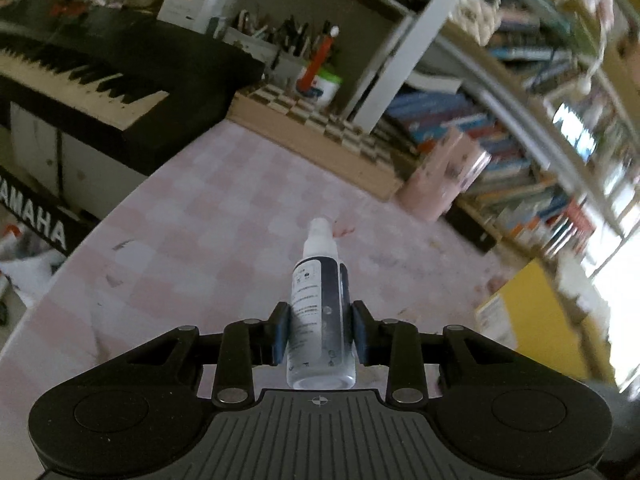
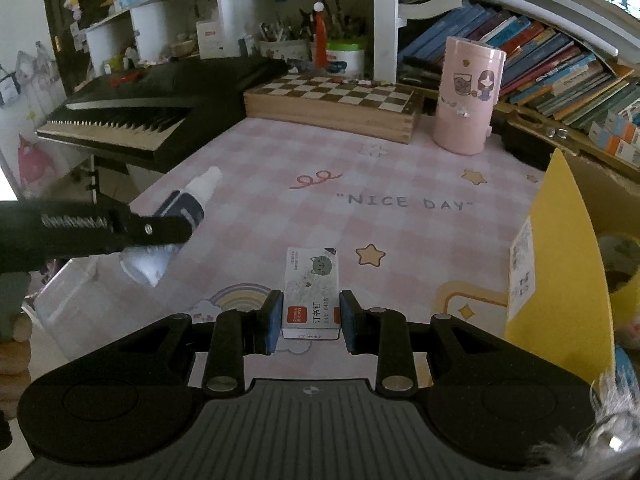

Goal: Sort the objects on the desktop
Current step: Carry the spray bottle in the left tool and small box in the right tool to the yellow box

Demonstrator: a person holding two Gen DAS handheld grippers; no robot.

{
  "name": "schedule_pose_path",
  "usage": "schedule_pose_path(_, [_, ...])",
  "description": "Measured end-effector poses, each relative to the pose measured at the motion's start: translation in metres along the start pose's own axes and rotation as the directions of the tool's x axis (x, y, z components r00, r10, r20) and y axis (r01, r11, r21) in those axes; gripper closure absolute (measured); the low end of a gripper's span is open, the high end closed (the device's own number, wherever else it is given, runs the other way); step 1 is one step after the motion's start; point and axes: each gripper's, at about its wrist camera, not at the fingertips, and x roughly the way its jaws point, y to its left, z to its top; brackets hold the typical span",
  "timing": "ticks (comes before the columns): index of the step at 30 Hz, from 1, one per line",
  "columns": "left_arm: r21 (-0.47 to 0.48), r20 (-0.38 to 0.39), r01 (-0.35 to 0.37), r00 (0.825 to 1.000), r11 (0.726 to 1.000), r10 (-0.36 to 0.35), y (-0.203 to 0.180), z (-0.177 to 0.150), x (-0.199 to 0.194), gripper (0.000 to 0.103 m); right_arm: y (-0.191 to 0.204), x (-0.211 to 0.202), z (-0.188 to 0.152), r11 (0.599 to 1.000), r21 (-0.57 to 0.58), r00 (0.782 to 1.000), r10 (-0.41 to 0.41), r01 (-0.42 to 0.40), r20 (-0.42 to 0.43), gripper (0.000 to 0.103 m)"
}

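The left tongs (image 1: 320,336) are clamped on a small spray bottle (image 1: 320,304), held above the pink checked desk (image 1: 208,216). The right tongs (image 2: 311,322) grip a staple box (image 2: 311,292) over the desk's near edge.

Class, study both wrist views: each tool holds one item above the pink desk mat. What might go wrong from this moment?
1. The spray bottle is round and smooth, pinched only at its sides by the left tool; it might twist or slip out.
2. The right tool grips the staple box near one end, so it may tip.
3. In the right wrist view the tools sit close together and might collide.
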Motion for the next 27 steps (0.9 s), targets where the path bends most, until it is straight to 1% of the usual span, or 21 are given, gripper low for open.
schedule_pose_path(3, [-0.040,0.018,0.026,1.000,0.999,-0.025,0.002,0.002,-0.009,0.071,0.002,-0.006,0.000,1.000,0.002,1.000,-0.002,0.002,0.011,0.075])
schedule_pose_path(11, [-0.036,0.053,0.057,0.997,0.998,-0.055,-0.001,-0.001,-0.038,0.071,0.012,-0.028,-0.006,1.000,0.003,0.999,-0.010,0.010,0.039,0.075])
schedule_pose_path(15, [-0.028,0.057,0.085,0.995,0.996,-0.084,-0.002,-0.008,-0.056,0.071,0.019,-0.044,-0.013,1.000,0.006,0.999,-0.016,0.016,0.052,0.075])
schedule_pose_path(21, [-0.001,0.052,0.133,0.990,0.991,-0.133,-0.007,-0.026,-0.086,0.071,0.033,-0.074,-0.035,0.999,0.032,0.997,-0.035,0.033,0.068,0.075])
schedule_pose_path(27, [-0.017,0.025,0.187,0.982,0.982,-0.187,-0.005,-0.049,-0.115,0.071,0.049,-0.103,-0.065,0.996,0.073,0.996,-0.060,0.055,0.061,0.075])
